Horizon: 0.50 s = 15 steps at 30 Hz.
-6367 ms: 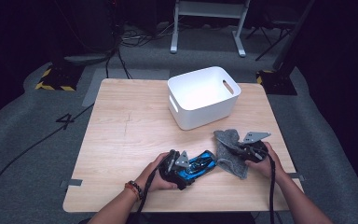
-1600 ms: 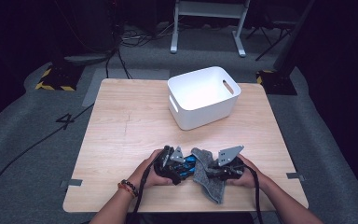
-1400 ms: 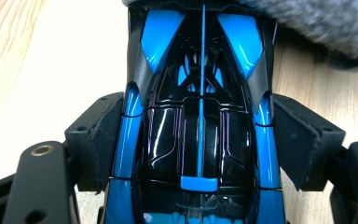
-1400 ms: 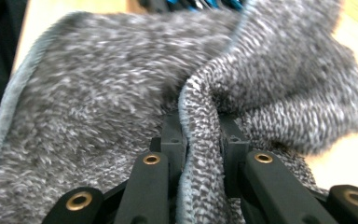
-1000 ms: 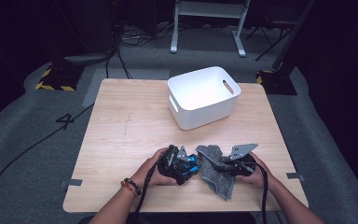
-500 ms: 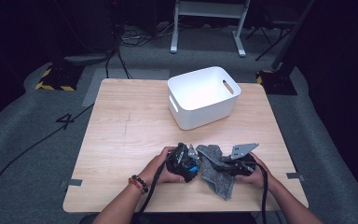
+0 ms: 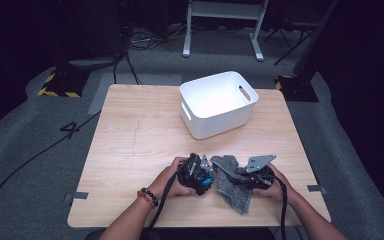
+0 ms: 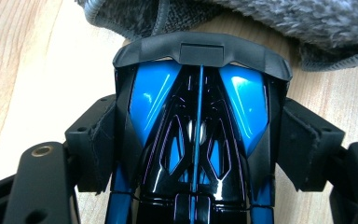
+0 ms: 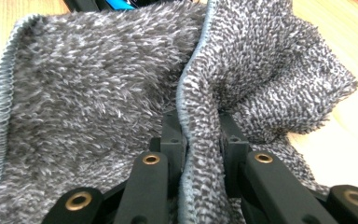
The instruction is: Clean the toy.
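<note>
Jaws of the left gripper [image 8: 196,154] clamp a glossy blue-and-black plastic toy car [image 8: 198,121], having just closed further. Right gripper [image 9: 200,140] pinches a fold of grey fluffy microfibre cloth [image 9: 98,88] beside it, near the wooden table's [image 7: 140,130] front edge. White plastic bin [image 7: 217,102] behind.

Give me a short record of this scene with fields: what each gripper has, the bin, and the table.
left gripper: shut on the blue and black toy car, pads against its two sides, car's end pointing at the cloth
right gripper: shut on a fold of the grey microfibre cloth
cloth position: on the table between the two hands, touching the car's end
white bin: upright at the far side, apart from both hands
table: light wood
</note>
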### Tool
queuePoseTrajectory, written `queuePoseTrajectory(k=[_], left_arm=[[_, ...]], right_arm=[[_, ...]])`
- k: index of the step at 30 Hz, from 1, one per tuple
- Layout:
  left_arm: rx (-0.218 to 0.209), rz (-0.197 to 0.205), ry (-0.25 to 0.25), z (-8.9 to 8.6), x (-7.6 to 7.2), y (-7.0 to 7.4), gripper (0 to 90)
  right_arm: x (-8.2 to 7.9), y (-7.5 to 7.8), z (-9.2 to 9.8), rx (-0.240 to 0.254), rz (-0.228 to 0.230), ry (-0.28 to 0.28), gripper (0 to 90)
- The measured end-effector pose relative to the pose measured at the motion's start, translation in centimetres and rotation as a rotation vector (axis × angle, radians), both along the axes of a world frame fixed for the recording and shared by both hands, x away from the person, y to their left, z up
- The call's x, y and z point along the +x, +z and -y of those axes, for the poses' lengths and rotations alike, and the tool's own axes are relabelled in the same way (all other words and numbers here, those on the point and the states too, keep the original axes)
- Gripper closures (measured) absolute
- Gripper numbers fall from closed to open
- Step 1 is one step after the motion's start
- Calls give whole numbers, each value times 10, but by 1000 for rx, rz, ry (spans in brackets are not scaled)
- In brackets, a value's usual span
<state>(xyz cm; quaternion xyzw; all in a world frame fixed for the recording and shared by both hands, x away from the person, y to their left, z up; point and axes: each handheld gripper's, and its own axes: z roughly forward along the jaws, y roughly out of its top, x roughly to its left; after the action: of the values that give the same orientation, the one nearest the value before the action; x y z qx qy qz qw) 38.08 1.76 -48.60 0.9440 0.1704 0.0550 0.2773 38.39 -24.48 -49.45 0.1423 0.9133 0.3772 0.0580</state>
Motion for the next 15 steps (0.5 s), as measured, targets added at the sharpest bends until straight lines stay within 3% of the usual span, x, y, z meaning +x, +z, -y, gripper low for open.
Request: queuePoseTrajectory(k=[6, 11, 15], left_arm=[[-11, 4, 4, -1, 0, 1, 244], [-49, 6, 14, -5, 0, 4, 245], [-59, 17, 34, -8, 1, 6, 246]], right_arm=[[-3, 1, 1, -9, 20, -13, 654], [-5, 5, 2, -17, 35, -36, 476], [-6, 13, 3, -1, 63, -93, 350]])
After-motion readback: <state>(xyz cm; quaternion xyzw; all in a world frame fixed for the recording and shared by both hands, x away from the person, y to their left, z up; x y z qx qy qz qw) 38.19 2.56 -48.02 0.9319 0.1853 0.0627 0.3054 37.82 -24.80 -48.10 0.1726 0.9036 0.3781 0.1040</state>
